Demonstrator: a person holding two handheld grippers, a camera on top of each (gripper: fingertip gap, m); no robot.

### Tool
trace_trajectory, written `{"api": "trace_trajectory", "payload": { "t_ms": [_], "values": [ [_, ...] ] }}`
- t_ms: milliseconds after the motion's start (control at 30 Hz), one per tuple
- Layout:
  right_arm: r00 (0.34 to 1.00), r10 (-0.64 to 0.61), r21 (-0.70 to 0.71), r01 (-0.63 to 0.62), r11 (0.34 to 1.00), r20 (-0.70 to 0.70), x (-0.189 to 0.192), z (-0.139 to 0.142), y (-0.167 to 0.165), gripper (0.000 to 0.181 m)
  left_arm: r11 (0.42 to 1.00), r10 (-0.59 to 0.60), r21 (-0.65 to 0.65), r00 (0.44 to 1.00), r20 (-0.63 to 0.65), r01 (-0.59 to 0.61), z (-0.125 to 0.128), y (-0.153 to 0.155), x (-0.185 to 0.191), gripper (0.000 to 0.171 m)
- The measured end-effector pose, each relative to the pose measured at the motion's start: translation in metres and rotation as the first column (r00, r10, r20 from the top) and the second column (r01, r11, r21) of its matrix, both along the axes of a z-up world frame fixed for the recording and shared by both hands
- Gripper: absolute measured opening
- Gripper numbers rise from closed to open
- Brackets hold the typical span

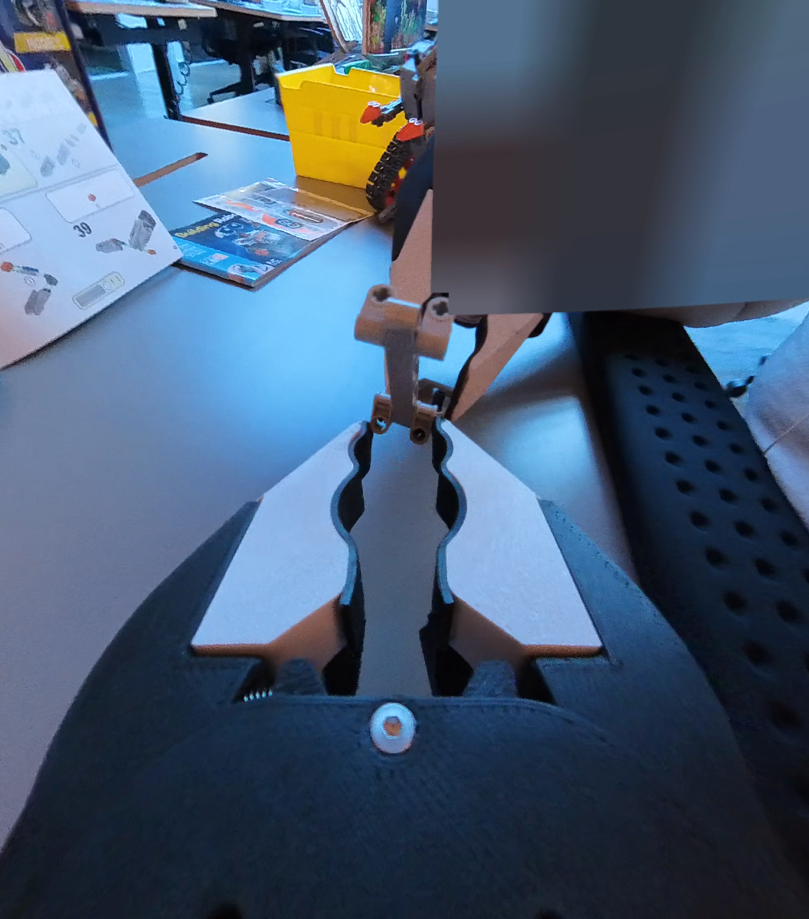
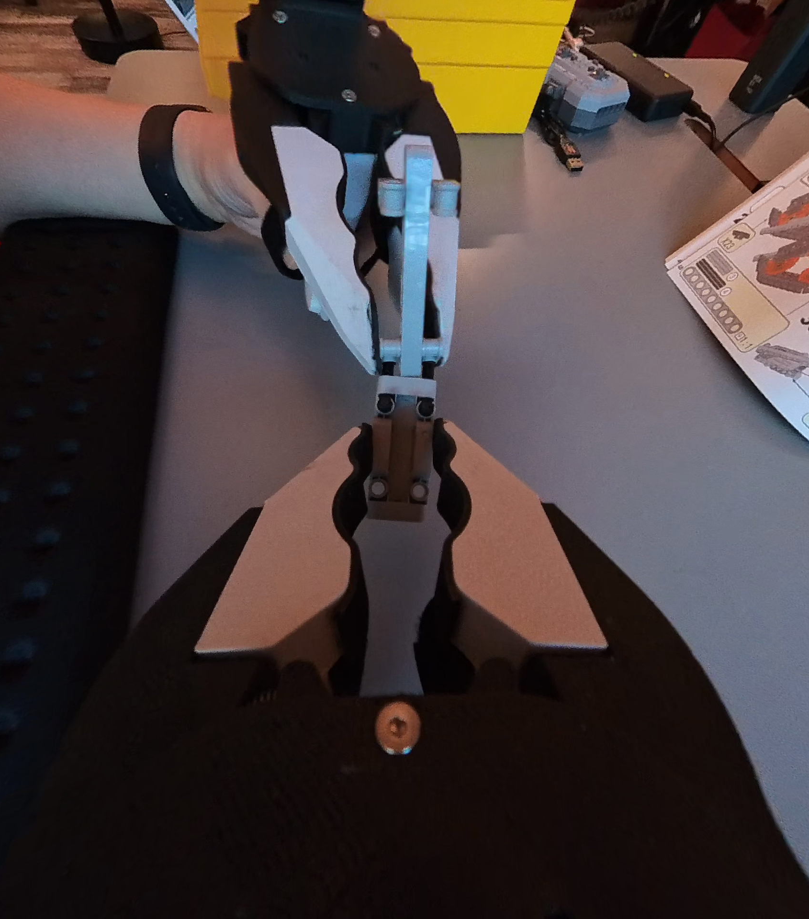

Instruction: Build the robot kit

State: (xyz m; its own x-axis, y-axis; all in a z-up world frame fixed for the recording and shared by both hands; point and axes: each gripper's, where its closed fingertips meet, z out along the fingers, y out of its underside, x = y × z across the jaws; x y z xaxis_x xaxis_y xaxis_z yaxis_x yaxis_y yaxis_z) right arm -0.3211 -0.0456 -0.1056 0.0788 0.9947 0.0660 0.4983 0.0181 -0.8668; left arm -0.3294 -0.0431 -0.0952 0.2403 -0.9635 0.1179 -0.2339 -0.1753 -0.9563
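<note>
In the left wrist view, my left gripper [image 1: 400, 428] is shut at its tips on the lower connectors of a grey brick beam assembly [image 1: 402, 358], which stands upright above the grey table [image 1: 169, 422]. In the right wrist view, the same left gripper [image 2: 405, 358] reaches in from the top and holds the long grey beam [image 2: 415, 258]. My right gripper [image 2: 400, 437] is shut on a short grey brick piece [image 2: 397, 477]. That piece meets the beam's end, tip to tip. One right gripper finger [image 1: 497, 353] shows behind the beam.
A yellow bin [image 1: 338, 129] [image 2: 482, 64] stands at the back. Instruction sheets [image 1: 44, 209] [image 2: 790, 298] and booklets [image 1: 253, 238] lie on the table. A black perforated mat [image 1: 721, 497] [image 2: 44, 447] lies beside the grippers. A tracked brick model [image 1: 395, 159], a grey hub [image 2: 586, 94] and a person's banded wrist [image 2: 169, 169] are near. The grippers are tip to tip, or close to it. The grey hub [image 2: 586, 94] is about equally far from each gripper, around 40 centimeters.
</note>
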Motion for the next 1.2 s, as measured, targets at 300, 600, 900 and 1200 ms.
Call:
{"api": "trace_trajectory", "payload": {
  "t_ms": [300,600,900,1200],
  "values": [
    [1.000,-0.031,-0.015,0.031,0.999,0.003,0.000,0.000,0.003,0.024,0.999,0.038,-0.003,0.999,0.004,-0.038,0.000,0.005,0.000,0.022],
    [1.000,0.012,0.004,-0.012,1.000,0.004,0.002,0.003,-0.002,0.023,0.993,-0.027,-0.112,1.000,0.003,0.027,-0.005,-0.001,0.001,0.022],
    [0.999,0.029,-0.007,-0.029,1.000,0.033,0.005,0.000,-0.004,0.023,0.992,-0.057,-0.112,0.998,-0.020,0.055,-0.009,-0.006,0.003,0.022],
    [0.999,0.050,-0.038,-0.049,0.998,0.012,0.005,0.003,-0.008,0.023,0.997,-0.071,0.032,0.997,-0.001,0.071,0.000,-0.010,0.003,0.022]
  ]
}}
